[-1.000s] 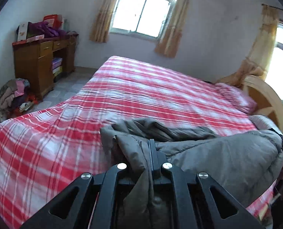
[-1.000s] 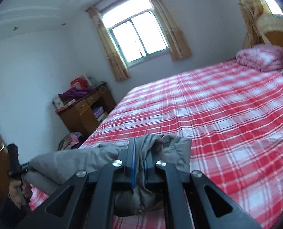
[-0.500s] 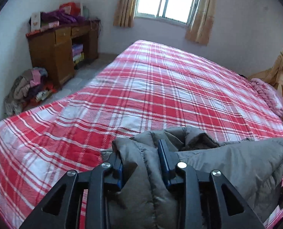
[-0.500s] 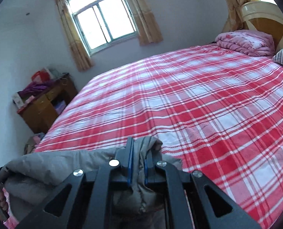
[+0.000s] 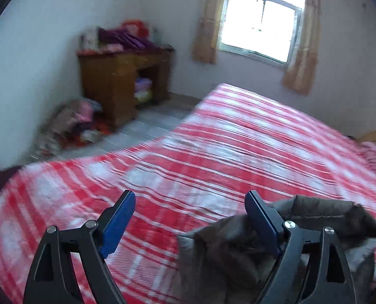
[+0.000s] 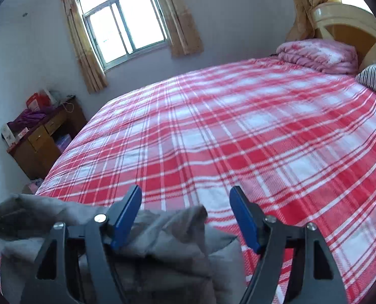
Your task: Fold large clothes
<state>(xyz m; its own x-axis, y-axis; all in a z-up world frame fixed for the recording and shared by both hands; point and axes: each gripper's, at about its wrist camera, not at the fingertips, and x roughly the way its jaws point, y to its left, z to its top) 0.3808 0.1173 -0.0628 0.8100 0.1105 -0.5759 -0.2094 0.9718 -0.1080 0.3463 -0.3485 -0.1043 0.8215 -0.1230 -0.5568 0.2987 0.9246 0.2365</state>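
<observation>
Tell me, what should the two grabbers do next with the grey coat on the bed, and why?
Probably pull both back off the grey coat. The left gripper and right gripper have just been opening and stand wide, nothing pinched. The coat lies in a puffy heap on the red plaid bed, so they can then choose a fresh edge to grab.

My right gripper (image 6: 185,215) has its jaws spread wide; they have just been opening, and neither blue pad presses on anything. The grey padded jacket (image 6: 162,243) lies bunched below and to the left of the claw on the red plaid bed cover (image 6: 238,139), with a fold rising loosely between the fingers nearer the left pad. Ahead of the claw the cover is bare. Far ahead to the right sits a pink folded quilt (image 6: 319,54); far left stands a wooden desk (image 6: 43,139).
</observation>
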